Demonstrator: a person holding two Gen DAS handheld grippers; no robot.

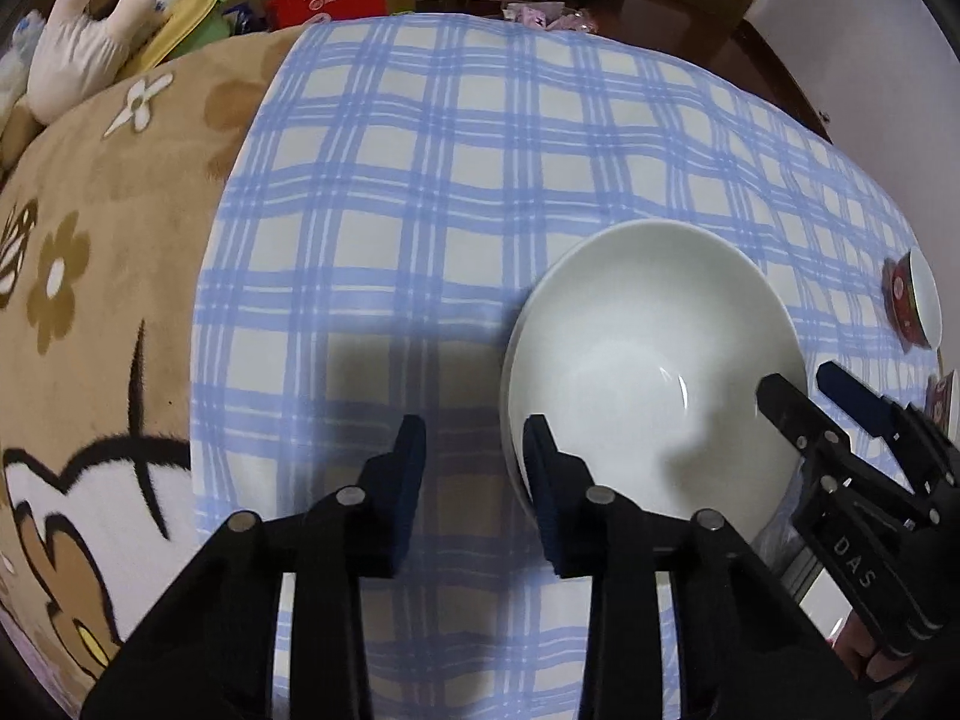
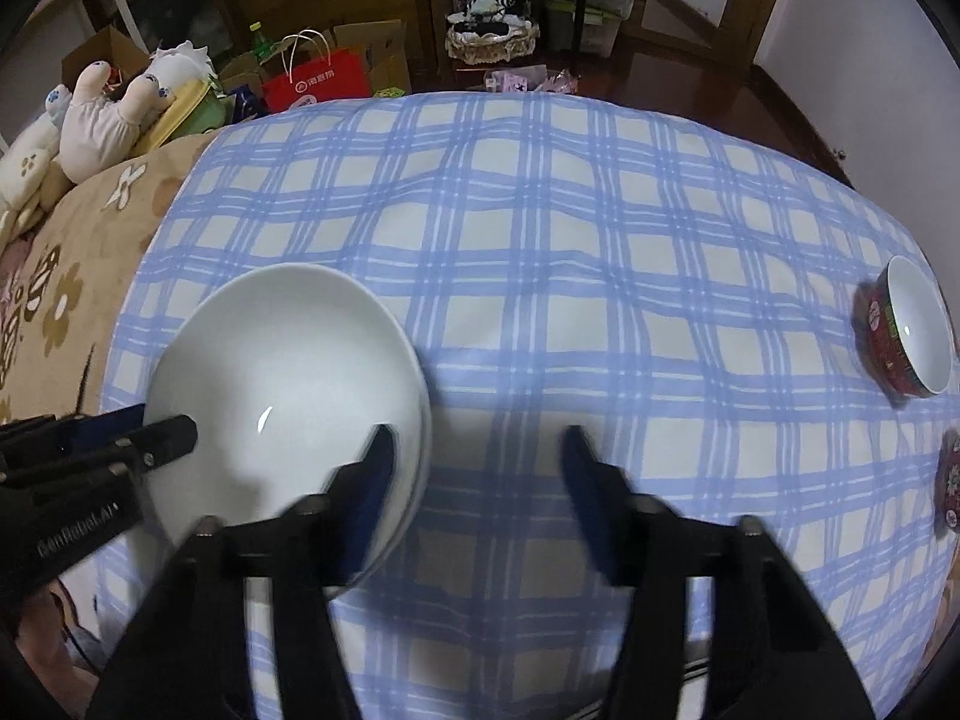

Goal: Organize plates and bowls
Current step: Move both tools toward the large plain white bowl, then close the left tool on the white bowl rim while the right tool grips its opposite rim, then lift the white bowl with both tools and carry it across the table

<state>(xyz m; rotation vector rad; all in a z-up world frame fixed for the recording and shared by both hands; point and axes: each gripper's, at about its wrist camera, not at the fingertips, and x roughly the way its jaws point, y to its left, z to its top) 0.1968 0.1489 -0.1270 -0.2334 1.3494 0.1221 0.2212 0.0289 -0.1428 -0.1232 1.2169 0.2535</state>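
While both grippers stand open and empty, we note the white plates stacked between left gripper and right gripper: glazed, slippery, fragile; we judge the rim the best hold.

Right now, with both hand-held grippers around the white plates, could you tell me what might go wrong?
1. The white plates are stacked slightly offset, so a nudge from either side might slide the top one off.
2. Both the left hand-held gripper and right hand-held gripper are open with a finger over the rim, so nothing is clamped yet; lifting now could drop the stack.
3. The red bowl sits near the checked cloth's right edge, where a sweeping reach might knock it.
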